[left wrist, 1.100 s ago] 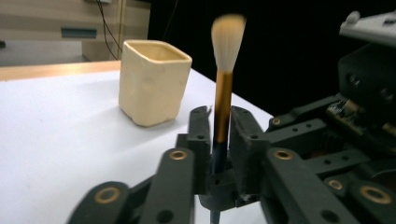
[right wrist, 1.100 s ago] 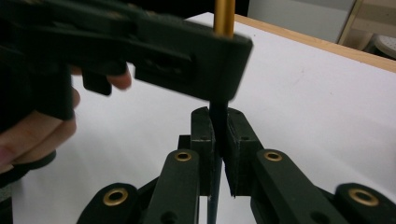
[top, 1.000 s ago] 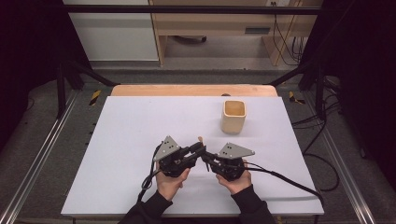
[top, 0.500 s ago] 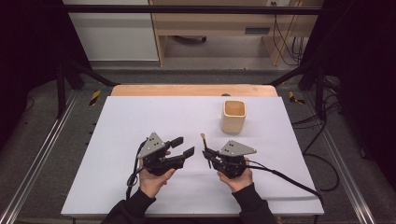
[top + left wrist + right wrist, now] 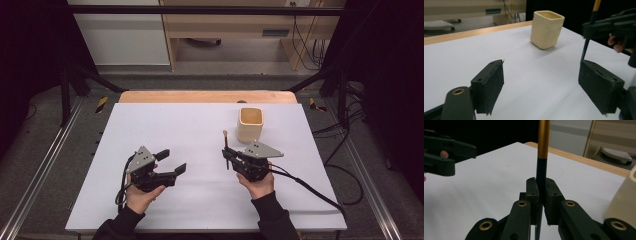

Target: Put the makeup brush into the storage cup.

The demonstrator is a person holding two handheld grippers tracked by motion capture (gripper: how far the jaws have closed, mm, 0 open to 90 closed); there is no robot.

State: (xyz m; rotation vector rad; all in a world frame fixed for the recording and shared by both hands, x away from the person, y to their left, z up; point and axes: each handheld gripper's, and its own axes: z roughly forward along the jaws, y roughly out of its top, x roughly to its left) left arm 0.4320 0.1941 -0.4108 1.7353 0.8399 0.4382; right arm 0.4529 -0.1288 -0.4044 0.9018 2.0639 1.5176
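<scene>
Black right gripper (image 5: 227, 159) clamps the brush (image 5: 226, 146) upright, at 7 o'clock from the cup (image 5: 249, 124). We note the left gripper (image 5: 171, 162) held level, its empty jaws just opened wide.

From the right tongs' camera I lose the pen (image 5: 543, 147) off the top edge, and its lower end is hidden behind the pads. The cup (image 5: 624, 195) is cut by the right edge. From the left tongs' camera the pen (image 5: 589, 37) is clipped at the top. I can't see into the cup (image 5: 249, 124) from above.
</scene>
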